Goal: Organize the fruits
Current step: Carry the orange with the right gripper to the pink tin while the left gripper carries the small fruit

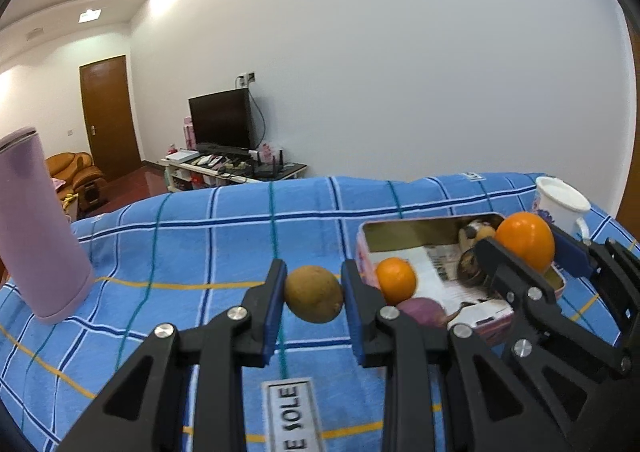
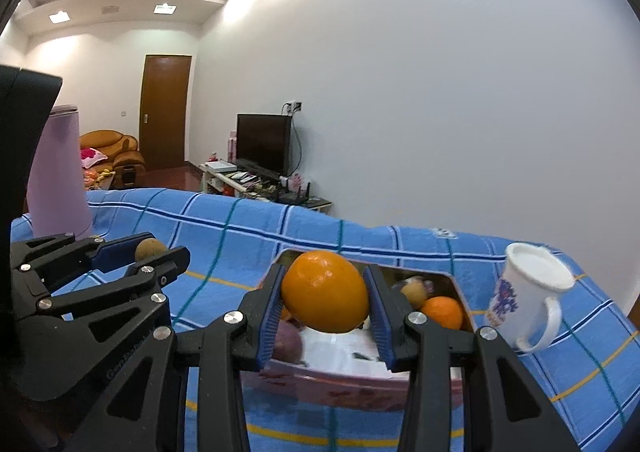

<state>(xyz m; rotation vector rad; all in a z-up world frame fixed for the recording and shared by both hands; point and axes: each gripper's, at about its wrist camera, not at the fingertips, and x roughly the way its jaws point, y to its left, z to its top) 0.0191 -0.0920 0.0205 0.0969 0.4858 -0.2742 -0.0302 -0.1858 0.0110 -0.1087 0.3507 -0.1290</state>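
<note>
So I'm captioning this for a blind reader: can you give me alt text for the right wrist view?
The right tongs grip a large orange above an open pink tin of fruit on a blue checked cloth. The left tongs hold a brown fruit at left; a white mug stands at right.

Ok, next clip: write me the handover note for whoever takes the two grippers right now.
Left gripper: shut on a brown fruit, held above the blue checked cloth, left of the tin.
Right gripper: shut on a large orange, held over the open pink tin.
In the tin: a small orange, a purple fruit, a small brown fruit. I can't make out what else lies at the back.
Nearby: white mug right of the tin, lilac tumbler at far left.
Done: three fruits sit in the tin.
Left: both held fruits are not yet set down; probably place them in the tin.
</note>
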